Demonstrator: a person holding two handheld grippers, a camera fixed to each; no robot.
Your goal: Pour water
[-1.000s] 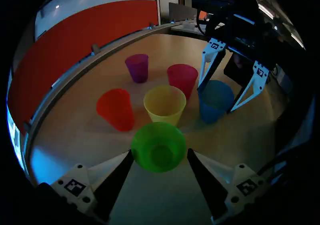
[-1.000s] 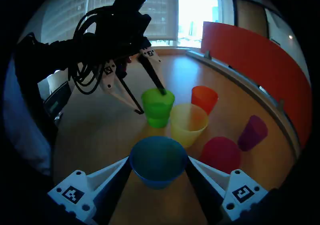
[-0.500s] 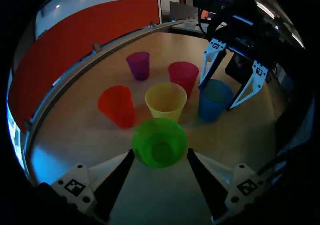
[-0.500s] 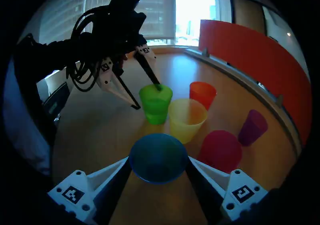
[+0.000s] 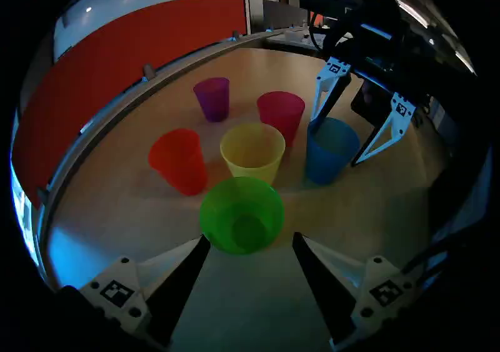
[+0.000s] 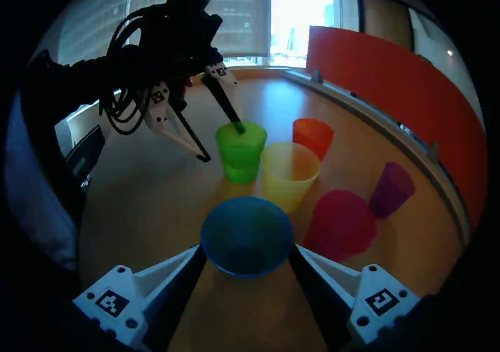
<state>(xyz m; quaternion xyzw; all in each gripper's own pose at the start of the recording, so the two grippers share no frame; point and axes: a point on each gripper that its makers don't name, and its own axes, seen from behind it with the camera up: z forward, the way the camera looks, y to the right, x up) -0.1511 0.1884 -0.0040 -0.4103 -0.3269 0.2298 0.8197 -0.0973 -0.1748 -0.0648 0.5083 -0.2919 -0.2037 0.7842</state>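
Straddling the green cup point(image 5: 242, 214) at 12 o'clock, my left tongs point(image 5: 248, 237) are gaping. My right tongs point(image 6: 245, 247) are flanking the blue cup point(image 6: 247, 236), and I can't tell if they're gripping. Both cups are looking light and squashy, so I'm favouring a gentle mid-wall hold.

Looks like an office here: a long orange-red divider panel point(image 5: 125, 58) runs along the far edge of a pale wooden surface point(image 5: 112, 208), fixed on with small brackets point(image 5: 149, 72). Strip lights point(image 5: 409, 15) glow overhead. Over in the right gripper view, big windows point(image 6: 294, 14) show tower blocks point(image 6: 290, 38) outside, with a dark-framed door point(image 6: 378, 14) beside them.
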